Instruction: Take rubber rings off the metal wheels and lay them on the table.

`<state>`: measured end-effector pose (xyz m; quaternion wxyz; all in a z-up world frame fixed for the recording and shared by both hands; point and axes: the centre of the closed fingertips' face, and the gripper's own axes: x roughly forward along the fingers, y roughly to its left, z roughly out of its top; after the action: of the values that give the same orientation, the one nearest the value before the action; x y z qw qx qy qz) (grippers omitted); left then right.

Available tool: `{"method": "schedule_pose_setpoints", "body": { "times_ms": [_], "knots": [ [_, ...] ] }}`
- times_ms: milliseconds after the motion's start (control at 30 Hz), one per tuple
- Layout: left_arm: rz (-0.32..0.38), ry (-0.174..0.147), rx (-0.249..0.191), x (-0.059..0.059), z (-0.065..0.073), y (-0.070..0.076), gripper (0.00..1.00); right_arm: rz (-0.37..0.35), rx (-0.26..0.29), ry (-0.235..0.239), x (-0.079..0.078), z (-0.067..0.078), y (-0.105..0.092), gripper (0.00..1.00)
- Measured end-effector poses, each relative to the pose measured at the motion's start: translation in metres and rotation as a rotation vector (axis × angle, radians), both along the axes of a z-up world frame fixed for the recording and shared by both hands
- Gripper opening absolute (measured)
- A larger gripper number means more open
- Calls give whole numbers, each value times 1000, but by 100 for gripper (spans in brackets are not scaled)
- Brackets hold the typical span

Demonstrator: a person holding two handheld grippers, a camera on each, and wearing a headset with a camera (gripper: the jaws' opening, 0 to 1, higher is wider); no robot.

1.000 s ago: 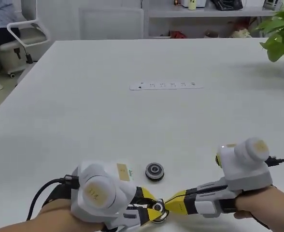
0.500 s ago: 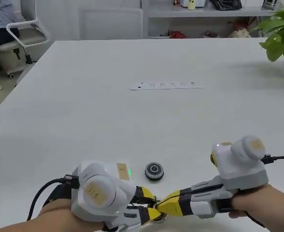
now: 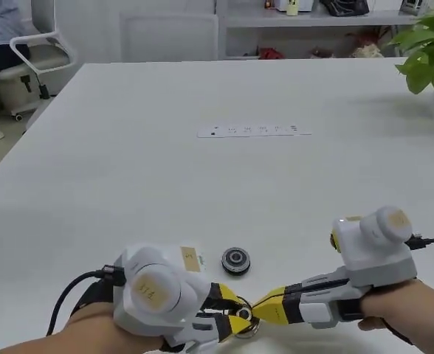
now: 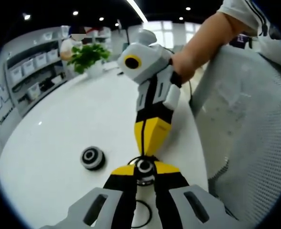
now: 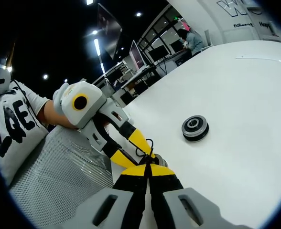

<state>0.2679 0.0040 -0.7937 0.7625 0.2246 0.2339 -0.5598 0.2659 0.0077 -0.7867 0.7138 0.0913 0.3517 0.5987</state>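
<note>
Our left gripper [image 4: 144, 169] clamps a metal wheel [image 4: 144, 164] as our right gripper [image 4: 150, 151] pinches its rubber ring [image 4: 133, 160]; a second wheel [image 4: 92, 158] lies nearby.

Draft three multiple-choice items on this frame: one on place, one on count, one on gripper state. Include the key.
1. Where does the loose wheel lie?
A. On the table, on the person's side of the power strip
B. Beyond the far side of the strip
C. On a chair seat

2. How many metal wheels can be seen?
A. One
B. Two
C. Four

3. What state is the left gripper in?
A. Open, well above the bench
B. Shut on the held wheel
C. Shut on a plant leaf

Key:
1 A, the head view shows the loose wheel resting nearer the person than the power strip.
2 B, there is the loose wheel and the held wheel.
3 B, the left gripper view shows its yellow-tipped fingers closed against both sides of the held wheel.
</note>
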Motion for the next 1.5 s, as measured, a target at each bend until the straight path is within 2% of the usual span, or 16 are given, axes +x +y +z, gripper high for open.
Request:
{"method": "schedule_pose_setpoints", "body": {
  "times_ms": [267, 467, 633, 867, 1233, 1500],
  "knots": [
    [-19, 17, -10, -3, 3, 0, 16, -3, 9, 5, 0, 3, 0, 0],
    [-19, 24, -38, -5, 15, 4, 19, -5, 17, 11, 0, 6, 0, 0],
    [-17, 41, -65, -10, 23, 7, 23, 0, 23, 16, -1, 7, 2, 0],
    [-7, 49, -104, -17, 37, 12, 31, 9, 29, 18, -3, 10, 4, 0],
    [48, 54, -140, -18, 46, 31, 40, 13, 47, 23, -4, 19, 8, 0],
    [110, 57, -161, -14, 47, 52, 47, 15, 56, 23, -2, 25, 12, 0]
  ]
}}
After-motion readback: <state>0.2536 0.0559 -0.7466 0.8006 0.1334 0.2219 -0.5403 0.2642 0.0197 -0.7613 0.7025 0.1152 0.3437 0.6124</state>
